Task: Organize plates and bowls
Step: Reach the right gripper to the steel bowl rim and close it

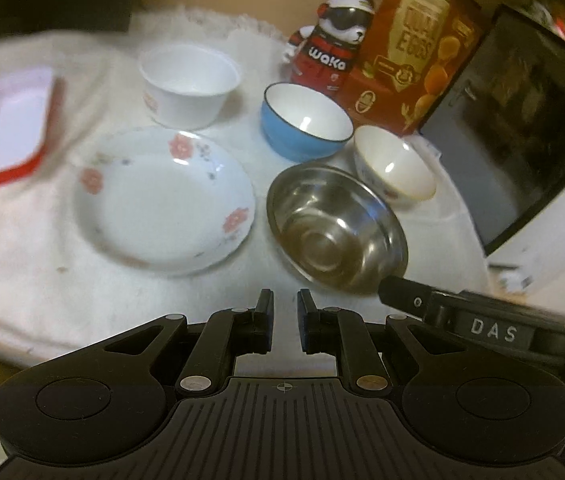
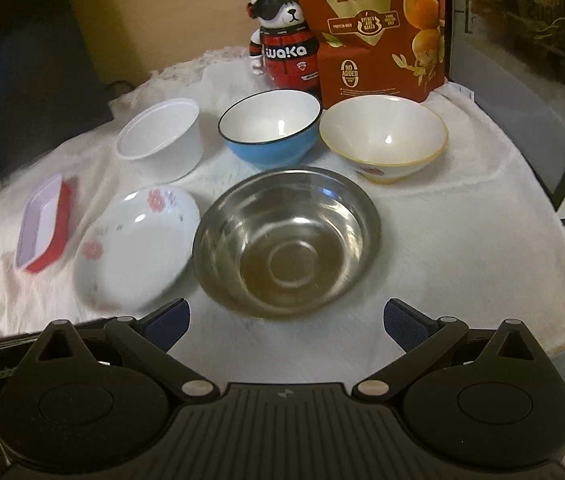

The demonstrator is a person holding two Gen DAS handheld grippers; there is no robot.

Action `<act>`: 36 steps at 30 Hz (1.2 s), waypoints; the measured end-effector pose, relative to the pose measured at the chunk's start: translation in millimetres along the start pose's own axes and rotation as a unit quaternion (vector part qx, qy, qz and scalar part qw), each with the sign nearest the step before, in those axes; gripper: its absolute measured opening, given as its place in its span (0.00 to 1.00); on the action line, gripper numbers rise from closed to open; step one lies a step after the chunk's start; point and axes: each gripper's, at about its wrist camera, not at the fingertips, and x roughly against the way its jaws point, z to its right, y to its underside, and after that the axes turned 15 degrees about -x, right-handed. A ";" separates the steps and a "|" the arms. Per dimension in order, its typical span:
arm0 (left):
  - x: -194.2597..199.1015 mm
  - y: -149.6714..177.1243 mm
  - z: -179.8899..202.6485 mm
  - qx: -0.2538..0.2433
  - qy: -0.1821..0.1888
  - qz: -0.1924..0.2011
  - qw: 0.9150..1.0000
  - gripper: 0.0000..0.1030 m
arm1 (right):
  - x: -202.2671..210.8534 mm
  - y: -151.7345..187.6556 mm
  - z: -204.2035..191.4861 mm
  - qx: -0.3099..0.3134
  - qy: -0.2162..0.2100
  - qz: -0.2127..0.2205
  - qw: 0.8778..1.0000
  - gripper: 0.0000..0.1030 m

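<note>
Sitting separately on the cloth-covered counter (image 2: 462, 248), steel bowl (image 2: 286, 240) at centre, floral plate (image 2: 134, 248) at nine o'clock, three bowls toward twelve: nothing stacked yet. Left hand-held gripper (image 1: 285, 320) nearly closed, empty; right hand-held gripper (image 2: 286, 326) wide, empty.

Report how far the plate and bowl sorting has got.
Done: nothing looks stacked yet; the steel bowl, flowered plate, blue bowl, cream bowl, white tub and red-edged dish all sit apart on the cloth.
In hand: nothing; the left gripper is shut and empty, the right gripper open before the steel bowl.
Left: all the grouping.
</note>
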 end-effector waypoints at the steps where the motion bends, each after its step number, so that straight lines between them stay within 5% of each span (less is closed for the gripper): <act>1: -8.2 -6.3 -9.3 -0.001 0.008 -0.010 1.000 0.15 | -7.3 -4.2 -5.6 -0.013 0.009 -0.002 1.000 1.00; 7: -39.9 -40.1 -54.4 -0.042 0.102 -0.030 0.993 0.15 | -23.8 -17.0 -8.9 -0.114 0.005 -0.005 0.993 1.00; 18: -85.1 -86.0 -55.3 -0.086 0.053 -0.024 0.995 0.15 | -90.8 -47.4 37.5 -0.137 0.001 -0.051 0.989 1.00; 22: -99.9 -93.2 -46.4 -0.052 0.034 -0.040 0.997 0.15 | -118.9 -64.1 53.7 -0.110 -0.024 -0.091 0.989 1.00; 28: -122.3 -100.0 -29.2 -0.069 -0.015 -0.068 0.995 0.15 | -146.1 -75.6 62.3 -0.094 -0.041 -0.149 0.984 1.00; 36: -126.0 -103.2 -31.1 -0.065 -0.028 -0.064 0.995 0.15 | -150.9 -69.7 43.8 -0.014 -0.030 -0.150 0.988 1.00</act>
